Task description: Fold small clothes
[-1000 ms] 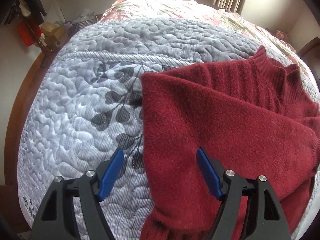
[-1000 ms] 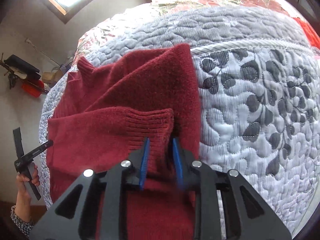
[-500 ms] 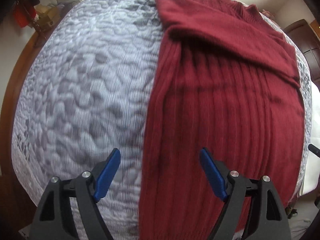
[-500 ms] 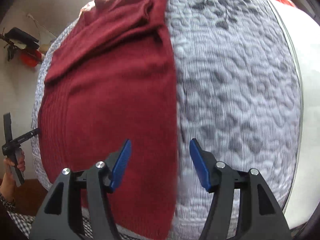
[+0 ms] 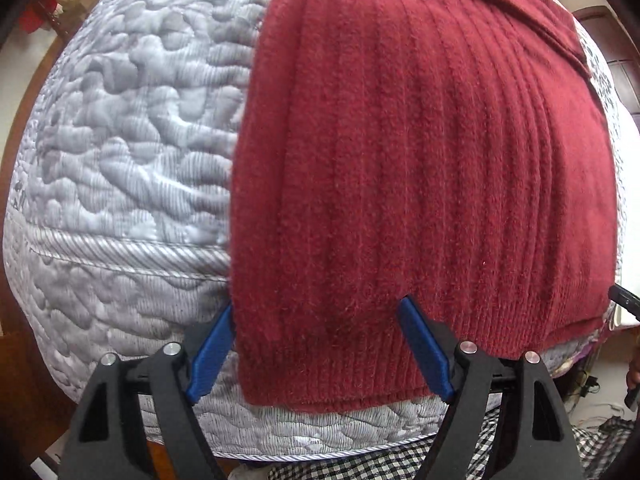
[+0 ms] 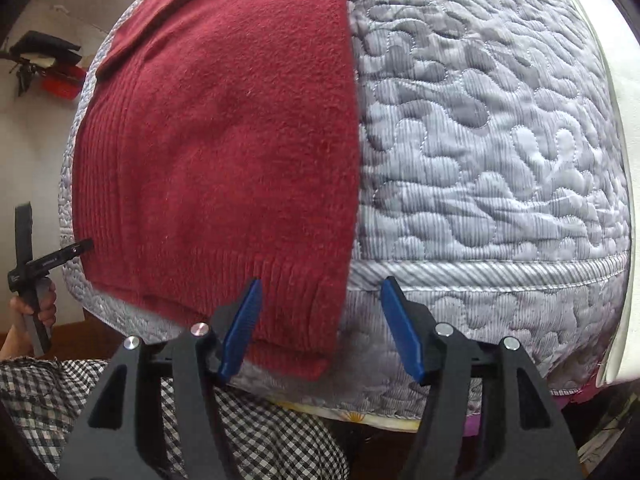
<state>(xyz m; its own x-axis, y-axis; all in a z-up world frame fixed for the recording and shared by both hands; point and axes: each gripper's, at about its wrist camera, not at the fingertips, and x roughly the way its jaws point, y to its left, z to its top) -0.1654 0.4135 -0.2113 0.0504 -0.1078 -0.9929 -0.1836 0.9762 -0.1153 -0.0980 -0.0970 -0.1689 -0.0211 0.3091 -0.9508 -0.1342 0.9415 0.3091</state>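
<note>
The red sweater [image 5: 420, 160] lies flat on a bed, its ribbed hem at the near edge, and neither gripper holds any of it. The left gripper [image 5: 320, 344] has its blue fingers [image 5: 424, 348] spread wide, straddling the sweater's near left corner at the hem; whether the pads touch the knit is hard to tell. The right gripper [image 6: 320, 332] is also spread wide, its fingers [image 6: 402, 336] on either side of the sweater's right hem corner, one over the red knit and the other over the bedspread. In the right wrist view the sweater [image 6: 216, 140] shows a straight folded edge along its right side, and a sleeve lies folded across the upper part. Under it is a grey quilted bedspread [image 5: 120, 140] with a corded seam running near the front edge. Below the grippers, black-and-white checked fabric [image 6: 256, 432] of the person's clothing shows. At the far left of the right wrist view, the person's hand [image 6: 34, 308] grips the left gripper's handle.
</note>
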